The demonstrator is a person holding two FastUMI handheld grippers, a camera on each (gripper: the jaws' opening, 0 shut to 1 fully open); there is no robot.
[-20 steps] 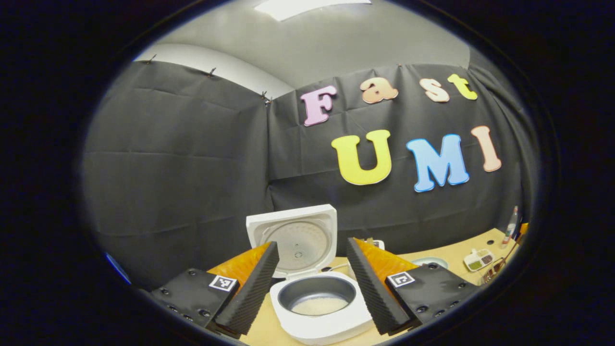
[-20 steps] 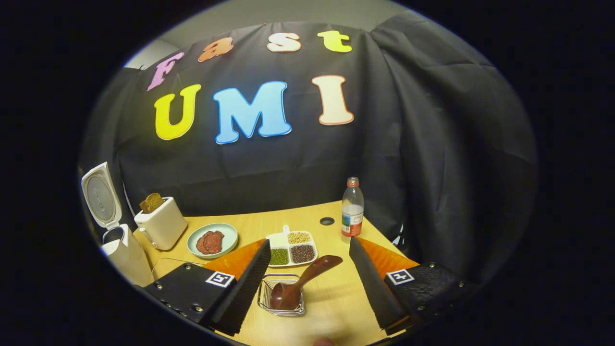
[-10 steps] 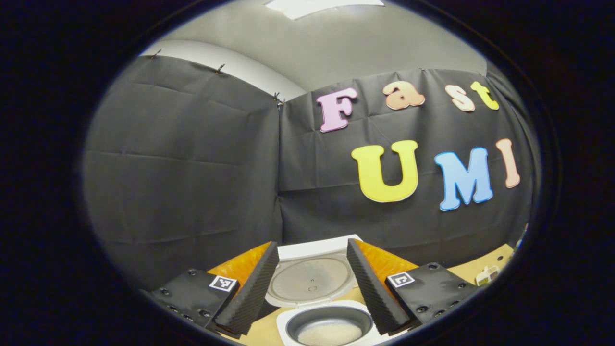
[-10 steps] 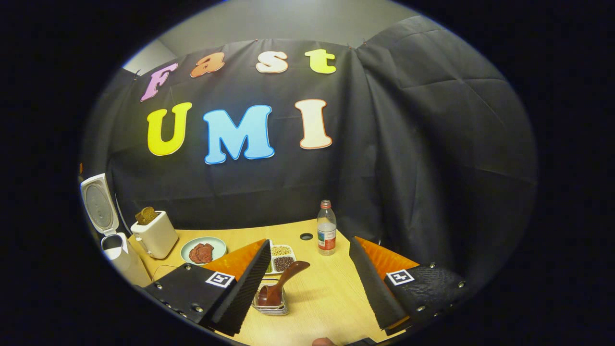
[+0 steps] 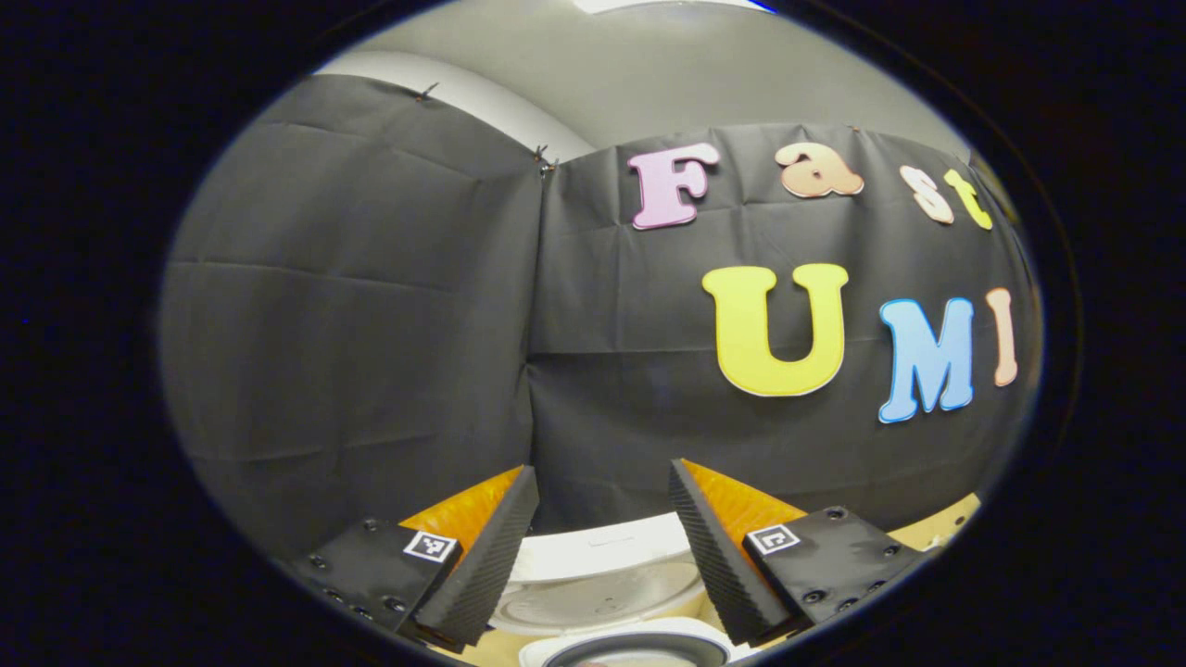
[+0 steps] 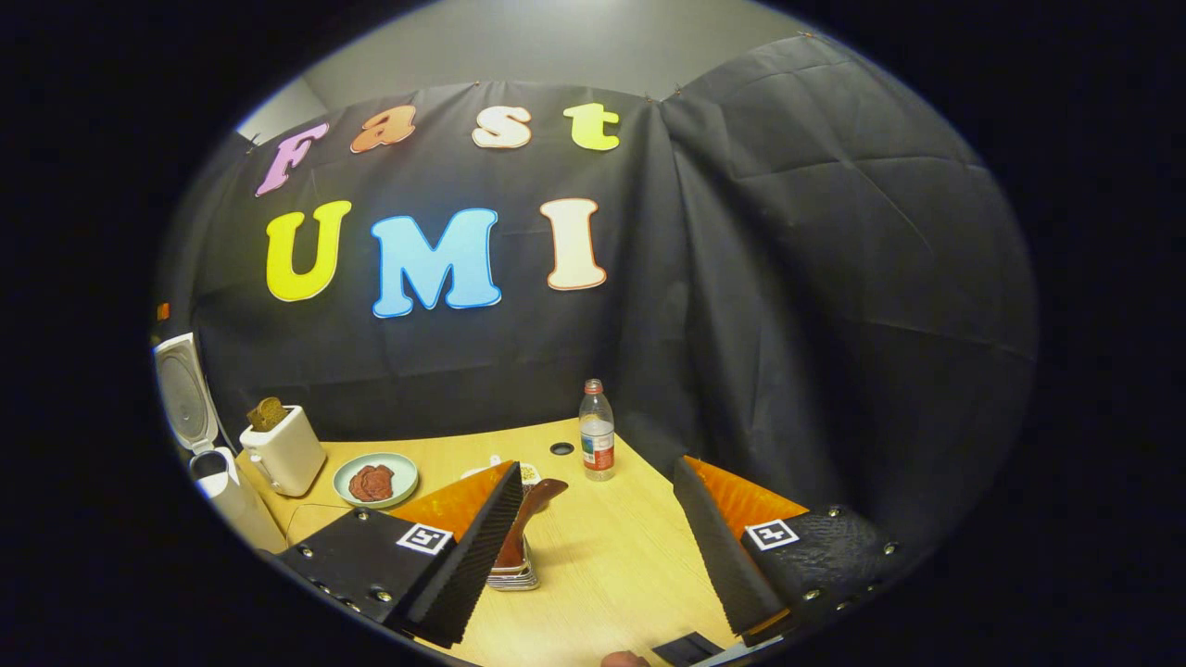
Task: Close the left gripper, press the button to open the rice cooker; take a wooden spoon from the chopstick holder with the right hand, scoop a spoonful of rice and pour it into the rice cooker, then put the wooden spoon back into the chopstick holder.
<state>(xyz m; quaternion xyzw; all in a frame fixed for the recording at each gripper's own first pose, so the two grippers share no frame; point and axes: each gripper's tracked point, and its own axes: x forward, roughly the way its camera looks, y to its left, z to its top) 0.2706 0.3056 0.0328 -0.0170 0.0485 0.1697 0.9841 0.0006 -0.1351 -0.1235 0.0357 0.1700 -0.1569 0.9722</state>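
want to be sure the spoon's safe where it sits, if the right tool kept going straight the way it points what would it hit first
Probably nothing close. The right tool, open, aims over bare table towards the black cloth wall. The wooden spoon in its holder sits beside the left finger, likely off the line. Depth is unclear.

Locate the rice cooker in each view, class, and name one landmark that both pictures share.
Left gripper view: rice cooker at bottom centre, lid raised, between the left gripper fingers.
Right gripper view: rice cooker at far left edge, lid up, beside the toaster.
Shared landmark: the black cloth wall.
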